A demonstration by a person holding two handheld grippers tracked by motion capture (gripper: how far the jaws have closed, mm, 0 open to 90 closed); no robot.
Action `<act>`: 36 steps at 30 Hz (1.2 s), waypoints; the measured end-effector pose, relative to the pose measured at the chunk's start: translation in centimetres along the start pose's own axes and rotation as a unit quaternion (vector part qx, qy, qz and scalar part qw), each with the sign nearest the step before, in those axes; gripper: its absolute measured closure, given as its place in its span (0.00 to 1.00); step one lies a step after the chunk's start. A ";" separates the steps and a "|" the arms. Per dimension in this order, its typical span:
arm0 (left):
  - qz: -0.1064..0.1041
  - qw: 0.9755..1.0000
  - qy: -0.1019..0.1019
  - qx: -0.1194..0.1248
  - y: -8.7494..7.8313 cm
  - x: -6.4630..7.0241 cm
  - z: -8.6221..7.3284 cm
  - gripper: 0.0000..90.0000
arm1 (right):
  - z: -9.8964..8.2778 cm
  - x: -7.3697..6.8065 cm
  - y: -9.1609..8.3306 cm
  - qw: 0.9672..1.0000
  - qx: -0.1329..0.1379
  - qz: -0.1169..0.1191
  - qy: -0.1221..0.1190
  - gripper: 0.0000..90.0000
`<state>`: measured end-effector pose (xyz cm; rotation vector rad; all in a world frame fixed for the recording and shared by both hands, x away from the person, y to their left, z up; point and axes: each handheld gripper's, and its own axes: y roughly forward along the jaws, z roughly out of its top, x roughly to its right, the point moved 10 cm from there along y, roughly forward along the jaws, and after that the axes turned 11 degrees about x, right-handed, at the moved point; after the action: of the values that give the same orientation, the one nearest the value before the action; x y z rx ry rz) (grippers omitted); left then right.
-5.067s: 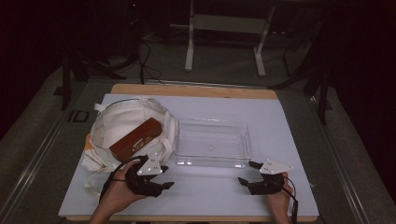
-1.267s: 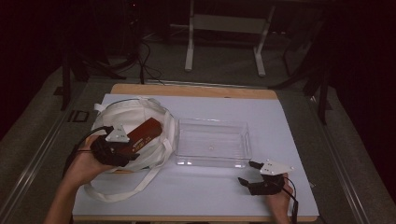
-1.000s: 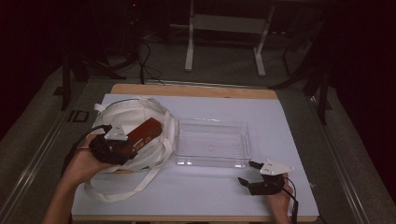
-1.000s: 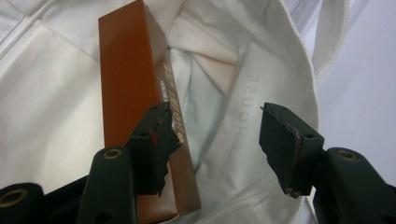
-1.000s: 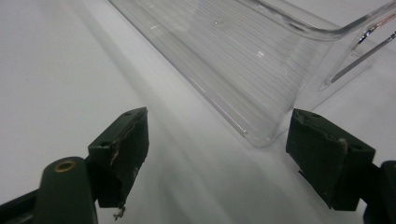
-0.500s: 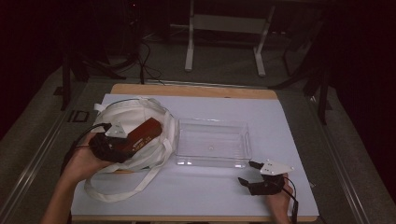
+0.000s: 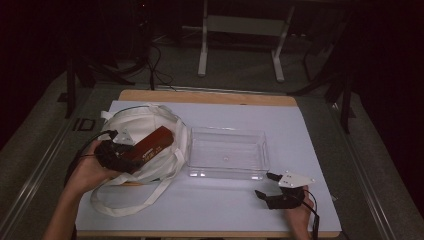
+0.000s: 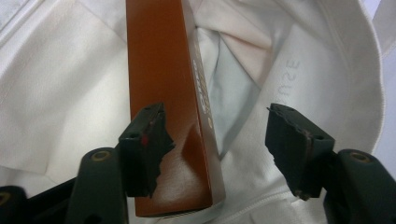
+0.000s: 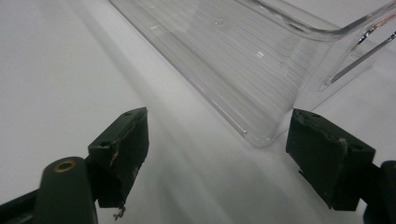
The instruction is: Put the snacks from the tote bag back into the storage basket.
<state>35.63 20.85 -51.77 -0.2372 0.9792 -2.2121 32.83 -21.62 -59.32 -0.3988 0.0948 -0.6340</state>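
Observation:
A long brown box (image 7: 151, 142) (image 8: 168, 93) lies in the mouth of a white cloth tote bag (image 7: 140, 125) (image 8: 299, 84) at the table's left. My left gripper (image 7: 120, 155) (image 8: 217, 144) is open at the box's near end: its left jaw rests over the box, the right jaw stands apart over the bag cloth. A clear plastic tray (image 7: 227, 152) (image 9: 243, 51) sits empty in the middle of the table. My right gripper (image 7: 272, 192) (image 9: 217, 156) is open near the front right, low over the table just before the tray's corner, holding nothing.
The white table top (image 7: 300, 130) has a wooden strip (image 7: 210, 96) along its far edge. The bag's long handles (image 7: 125, 205) trail toward the front left. Beyond the table are a dark floor, cables and a stand's legs (image 7: 240, 50).
Since five seconds ago my left gripper moved from the front of the table up to the box in the bag. Over the last second it crept slightly closer. The right gripper stayed put.

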 end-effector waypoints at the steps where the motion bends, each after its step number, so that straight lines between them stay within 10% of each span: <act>1: 0.000 1.000 -0.002 -0.003 0.1 0.0 -0.1 0.41 | 0.0 0.0 0.0 1.000 0.000 0.000 0.000 0.24; 36: -0.016 0.992 -0.067 -0.101 2.3 -3.0 -2.8 0.36 | 0.0 0.0 0.0 1.000 0.000 0.000 -0.001 0.23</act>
<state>37.88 23.42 -55.04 -0.4908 1.1302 -2.0947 32.81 -21.61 -59.31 -0.3989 0.0936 -0.6337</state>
